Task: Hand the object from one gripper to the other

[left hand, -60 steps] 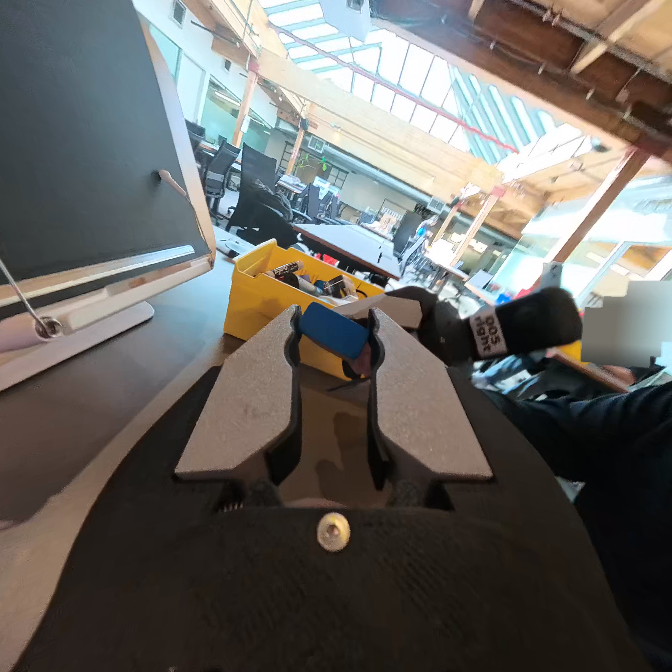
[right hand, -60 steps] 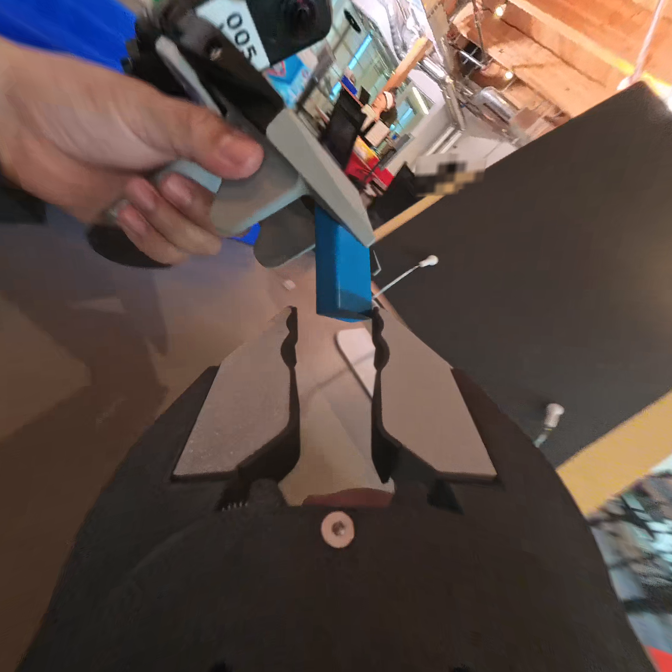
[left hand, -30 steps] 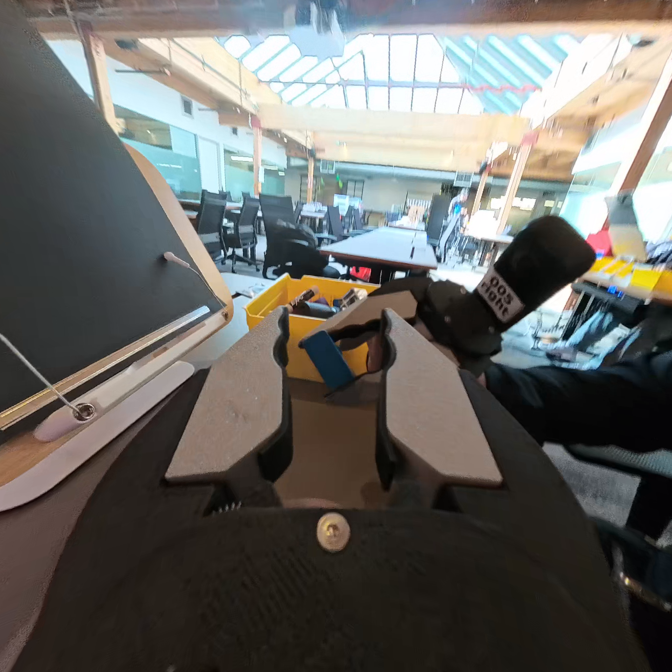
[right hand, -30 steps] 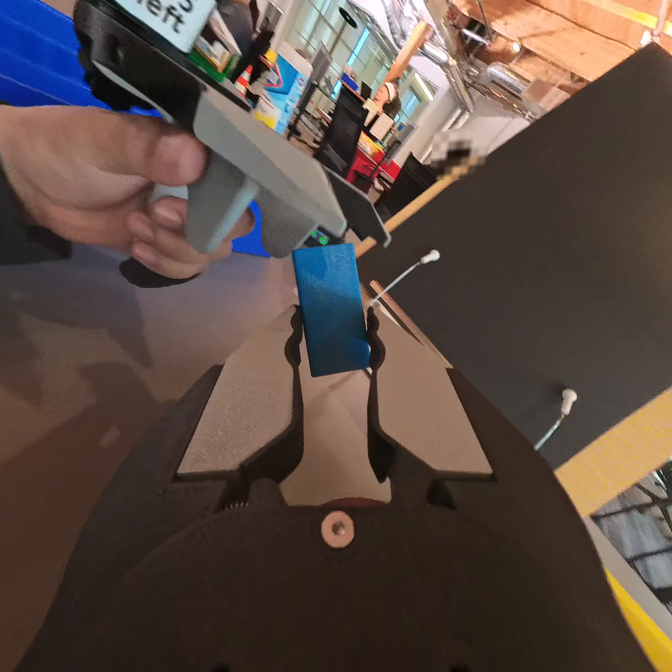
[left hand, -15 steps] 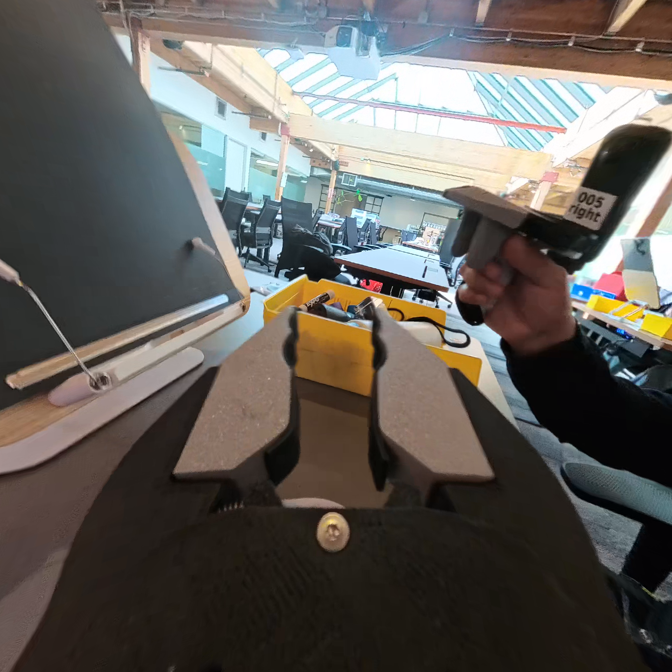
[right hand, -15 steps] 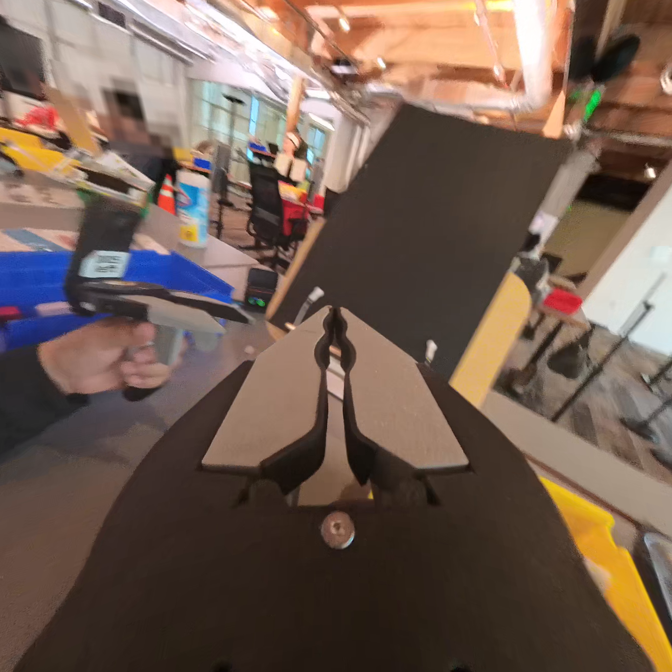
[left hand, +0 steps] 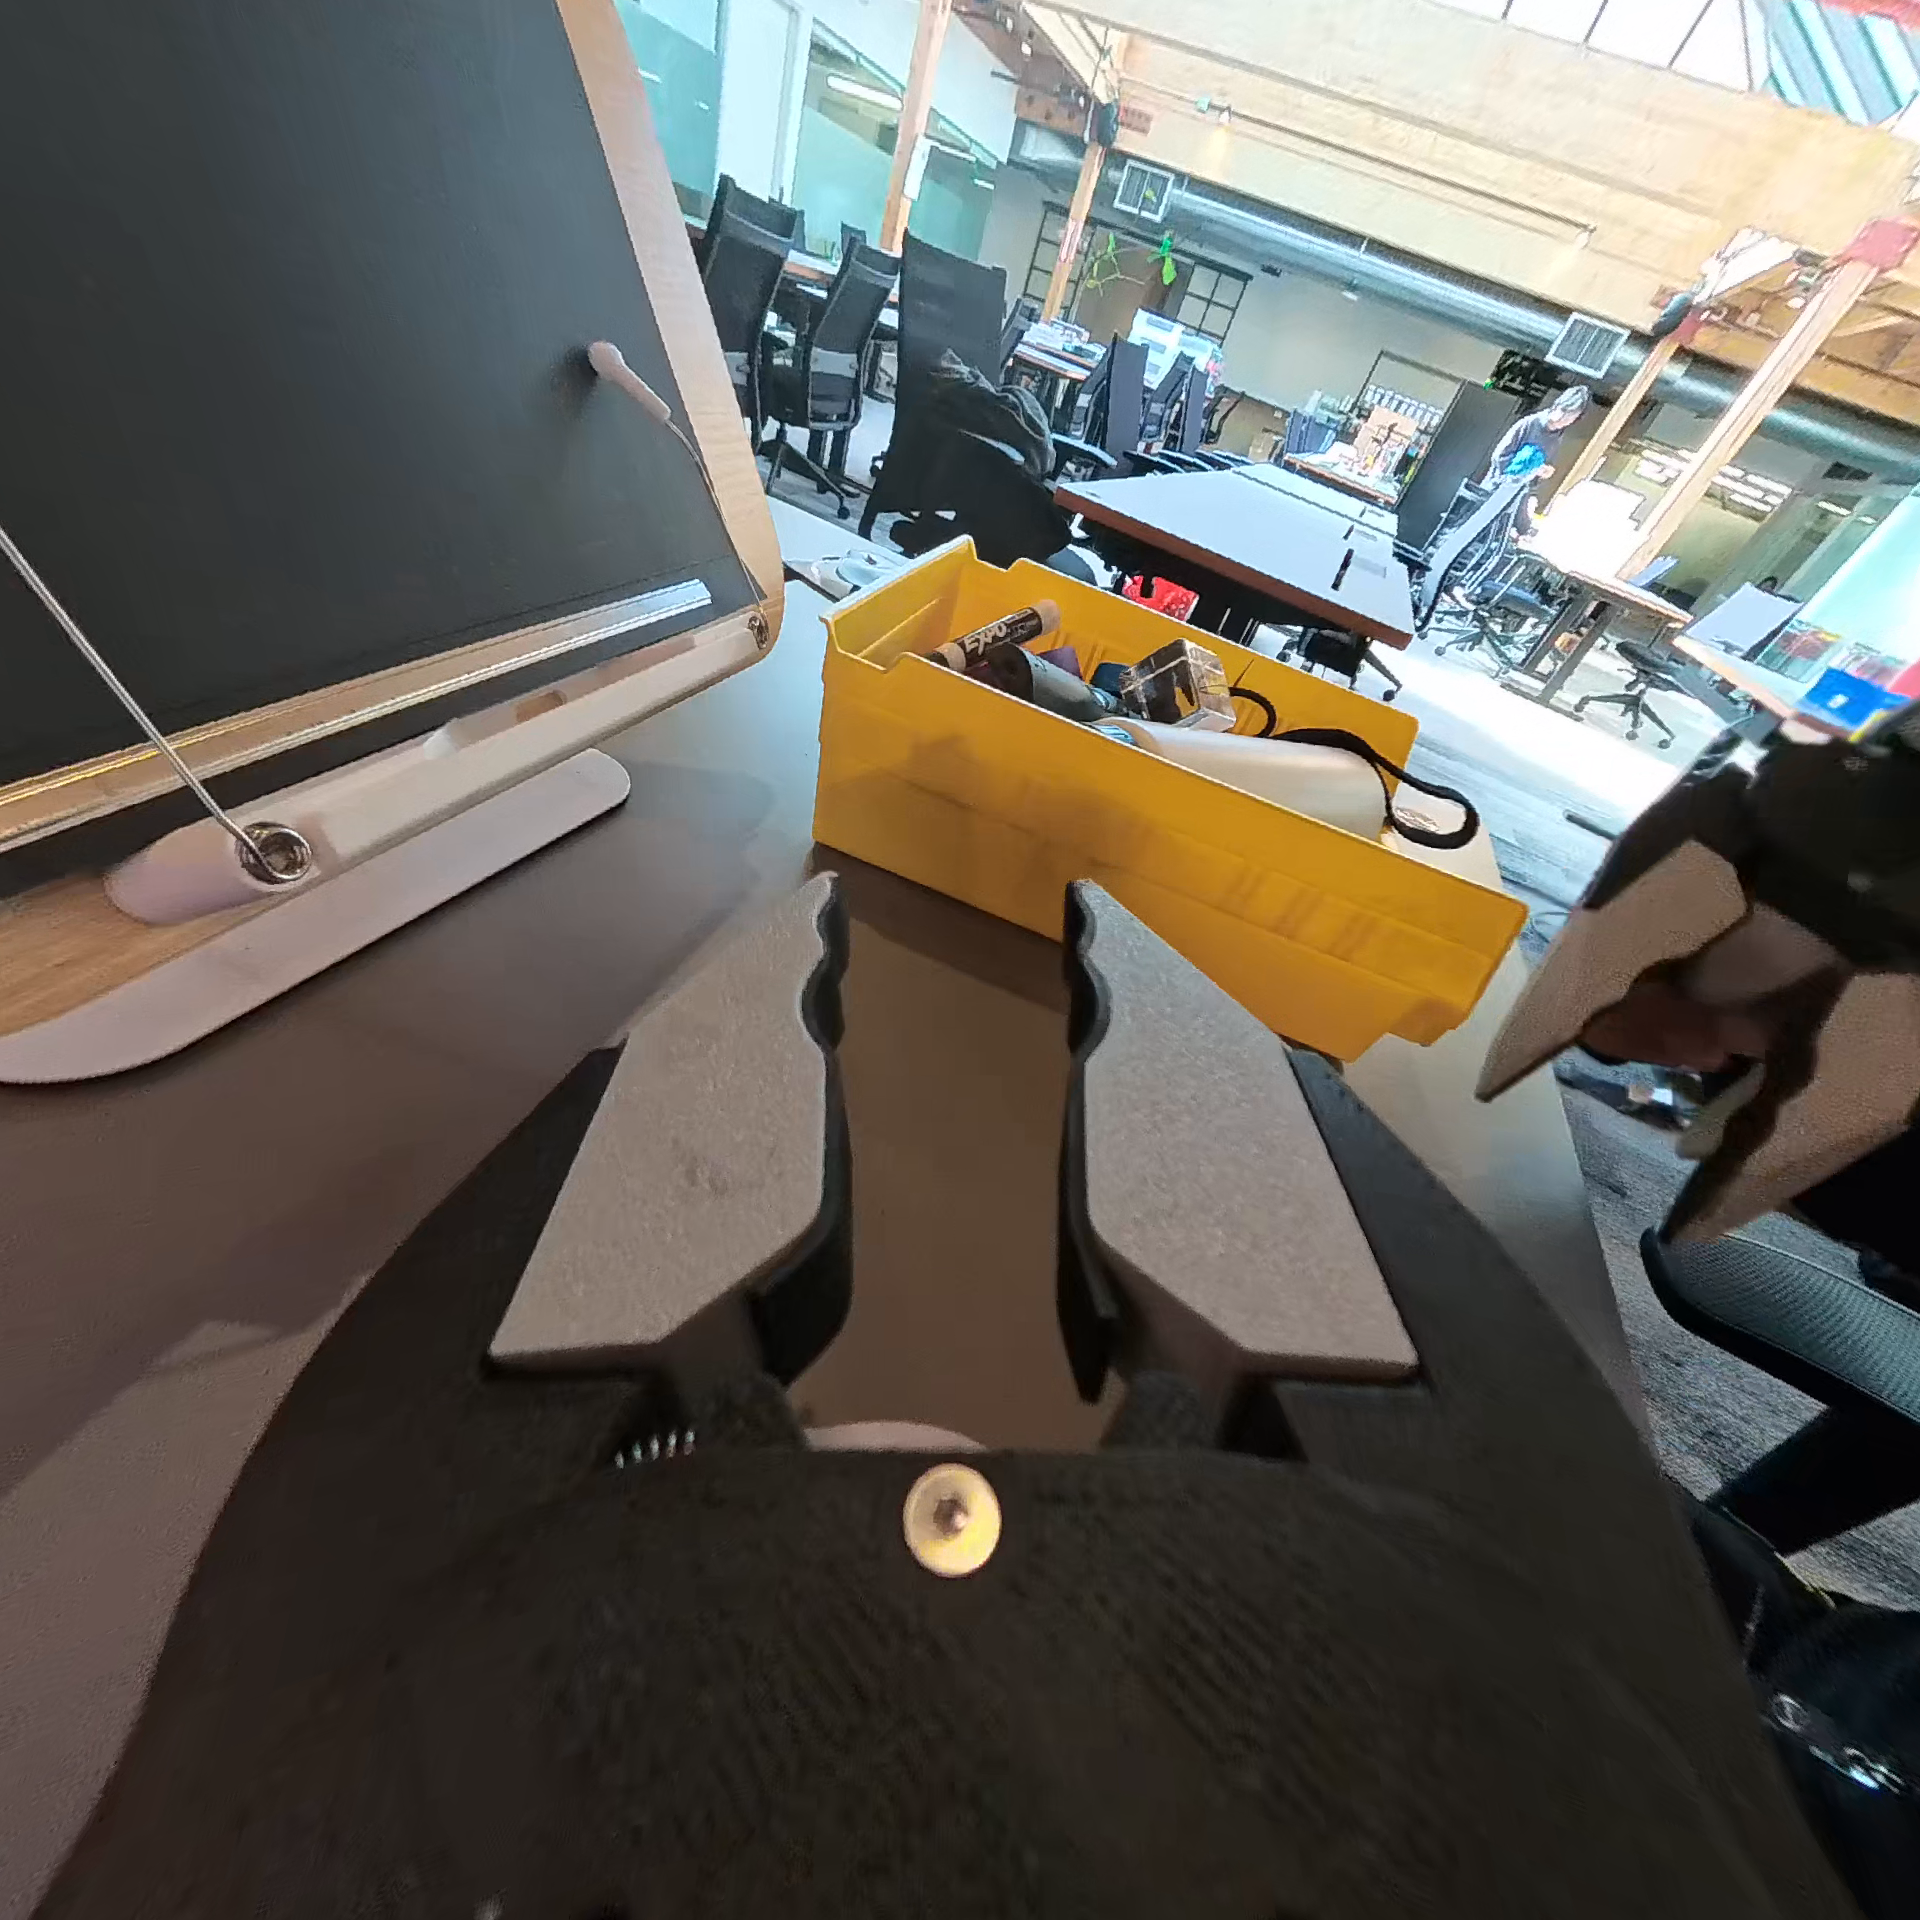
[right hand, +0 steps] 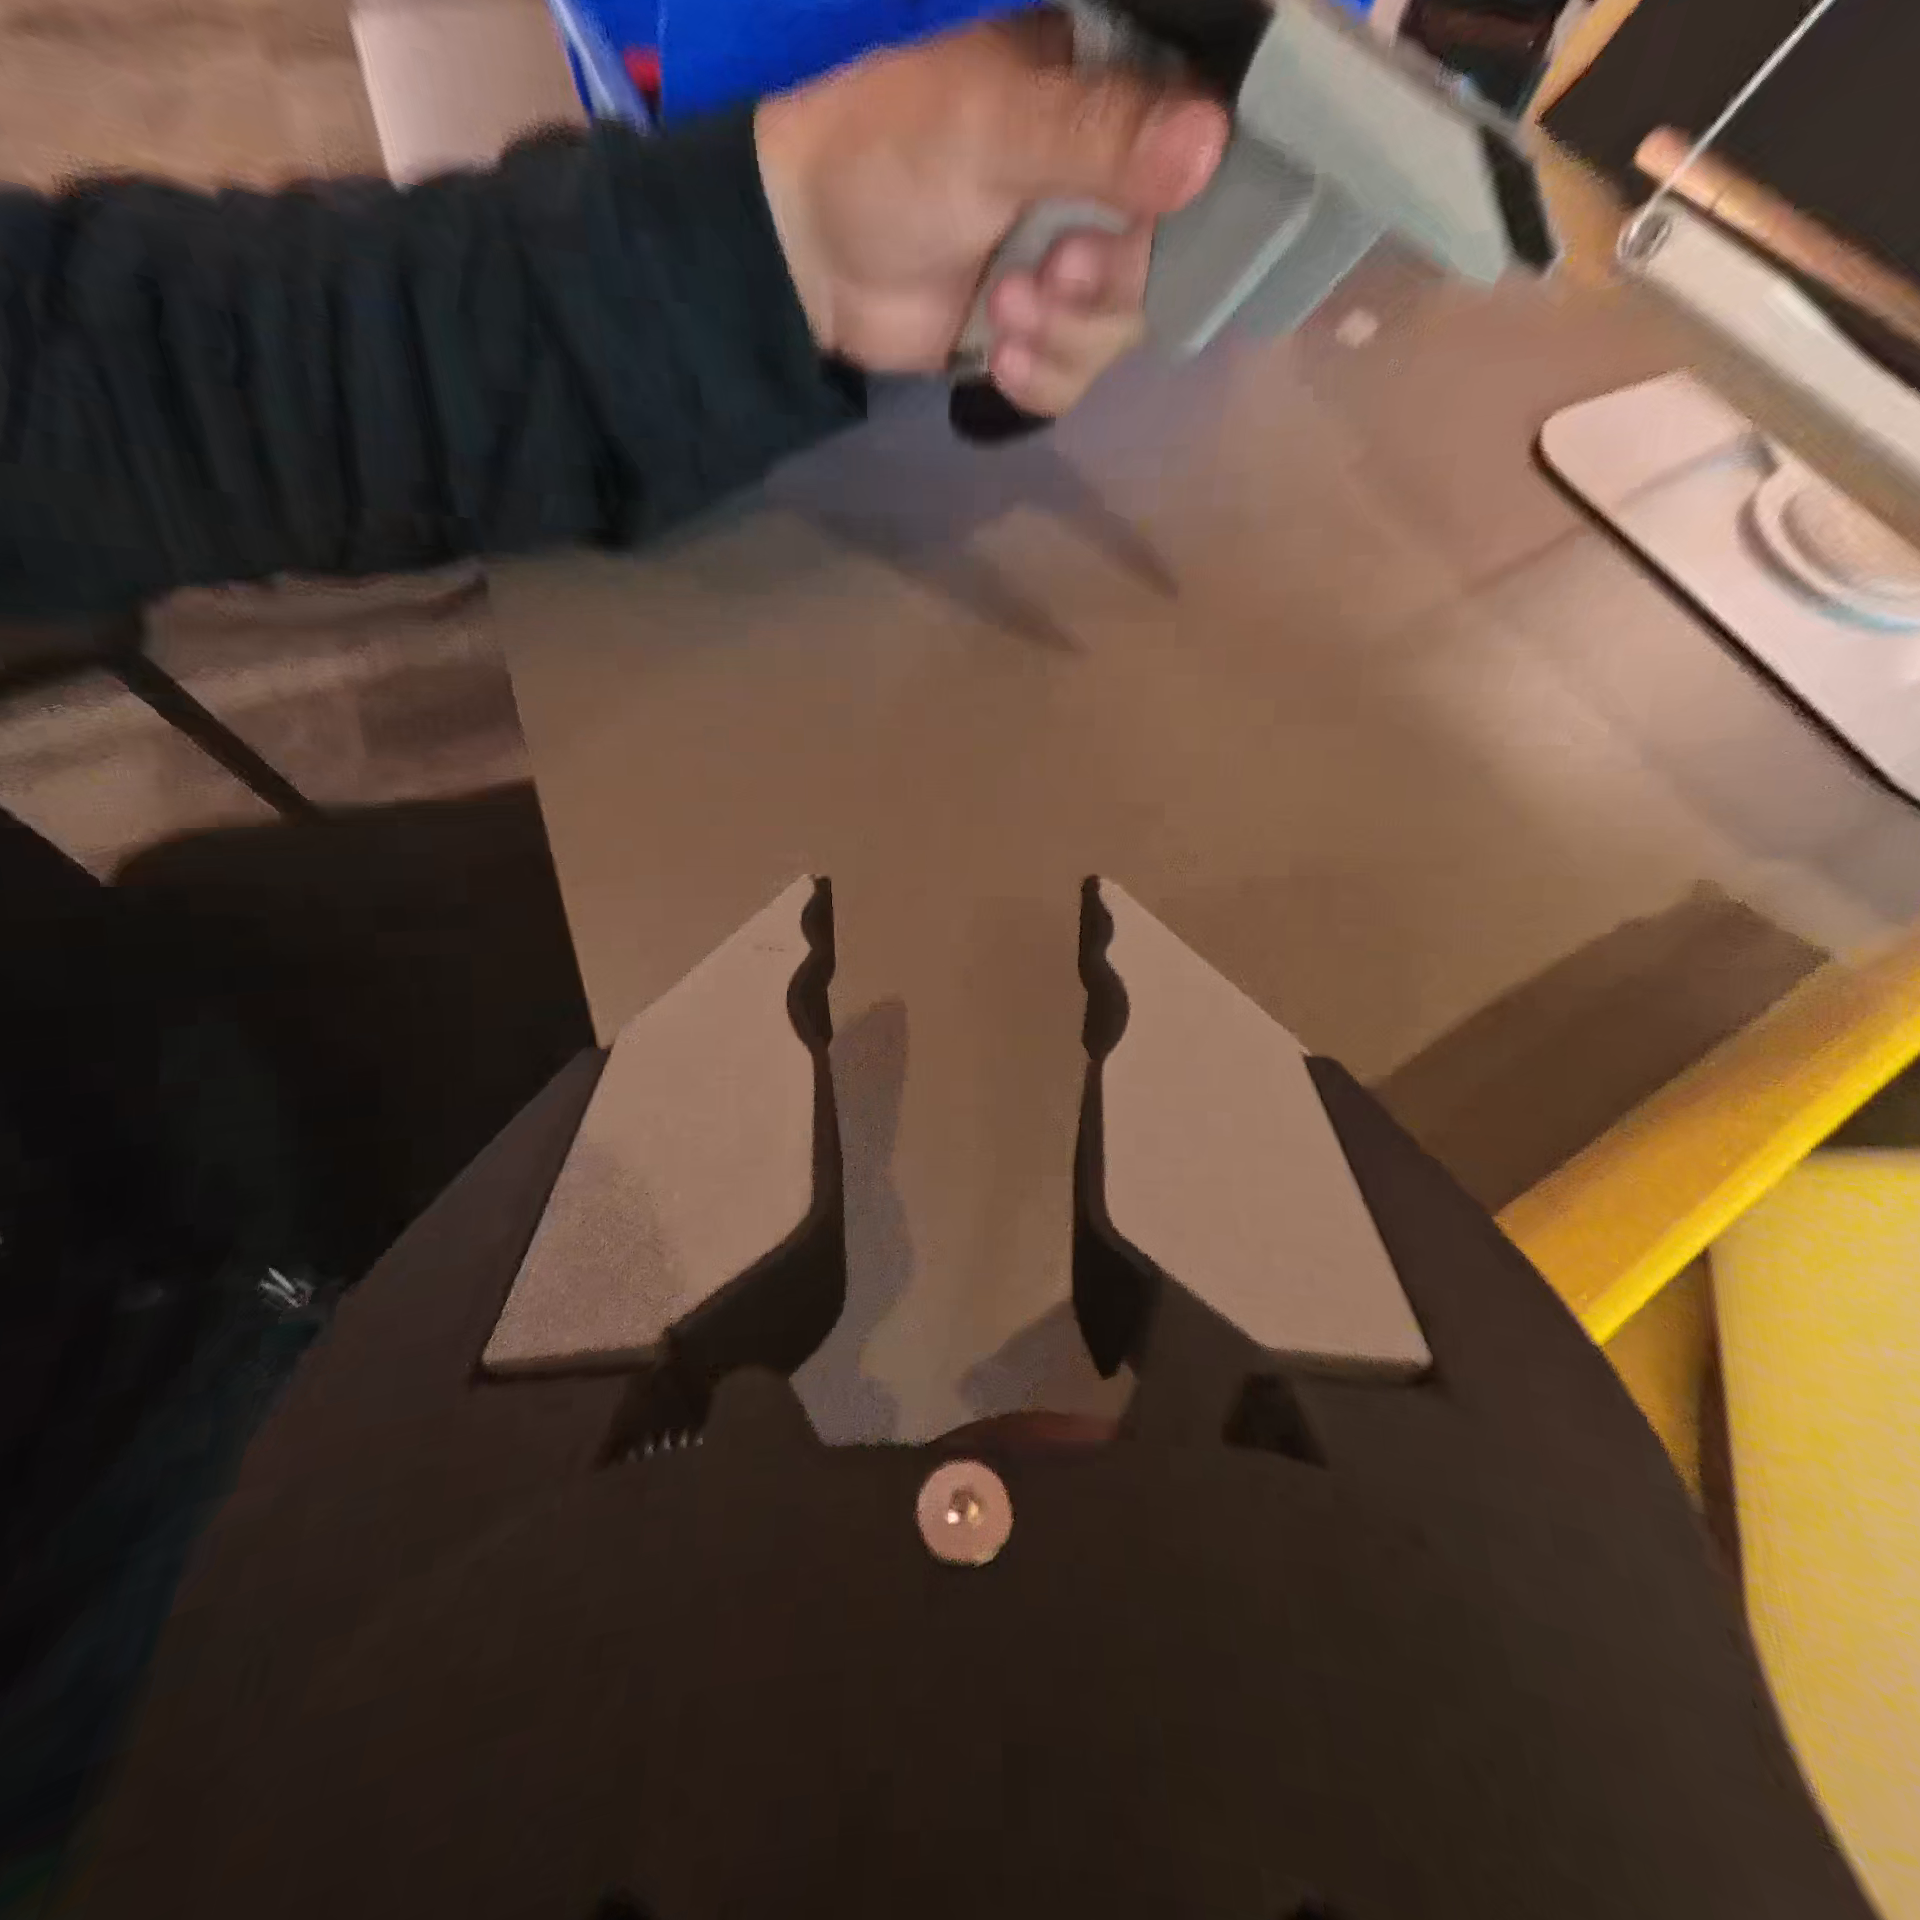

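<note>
My left gripper (left hand: 951,904) is open and empty, low over the dark table (left hand: 644,935), pointing at a yellow bin (left hand: 1039,831). My right gripper (right hand: 956,894) is open and empty above the table (right hand: 1039,748). One of its grey fingers (left hand: 1642,956) shows at the right edge of the left wrist view. In the blurred right wrist view, a hand (right hand: 914,208) in a dark sleeve holds the left gripper's grey body (right hand: 1257,197) at the top. The blue block shows in neither view.
The yellow bin holds a marker (left hand: 992,634), a clear block (left hand: 1174,681) and a black cord; its rim shows in the right wrist view (right hand: 1704,1122). A black board on a white stand (left hand: 343,831) is on the left. A blue bin (right hand: 790,42) lies behind the hand.
Two seconds ago the left gripper held the blue block, and a second ago the right had it. Since then the block is out of sight, the right gripper has opened, and both have tilted down.
</note>
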